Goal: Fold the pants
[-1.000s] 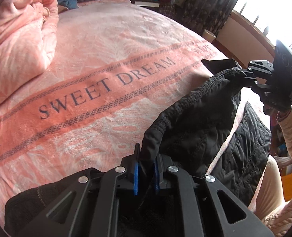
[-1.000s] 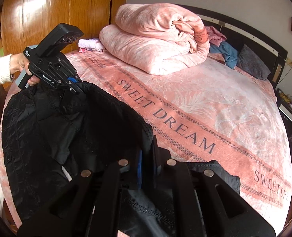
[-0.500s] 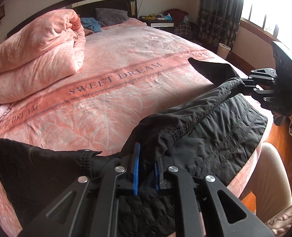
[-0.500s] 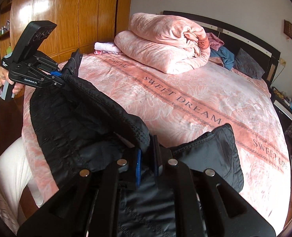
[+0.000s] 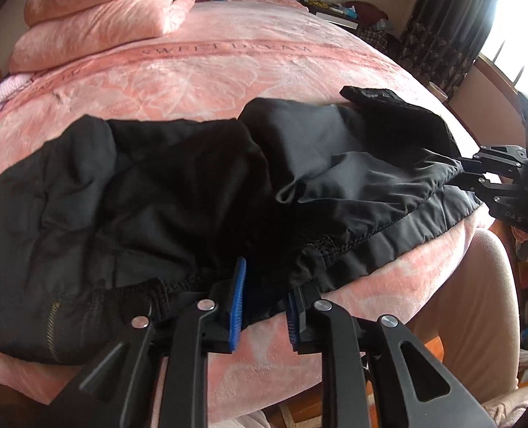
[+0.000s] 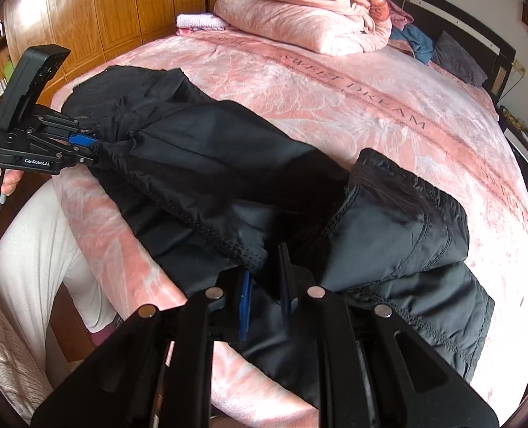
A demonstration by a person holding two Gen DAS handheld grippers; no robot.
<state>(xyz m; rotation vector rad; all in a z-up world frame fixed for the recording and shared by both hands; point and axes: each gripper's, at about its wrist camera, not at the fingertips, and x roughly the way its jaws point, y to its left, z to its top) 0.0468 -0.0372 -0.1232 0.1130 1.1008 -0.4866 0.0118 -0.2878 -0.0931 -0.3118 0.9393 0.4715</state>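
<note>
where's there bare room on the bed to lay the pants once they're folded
The wide pink blanket is bare between the black pants and the folded pink duvet, along the lettered stripe. It is crowded at the near edge, where the pants lie and both the left gripper and right gripper are opening.

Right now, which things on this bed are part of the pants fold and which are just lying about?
Job:
- black quilted pants, laid on the pink plush blanket
- left gripper, jaws opening at the waistband
- right gripper, jaws opening over the fabric

Lying about:
- folded pink duvet
- grey pillow
- blue garment
</note>
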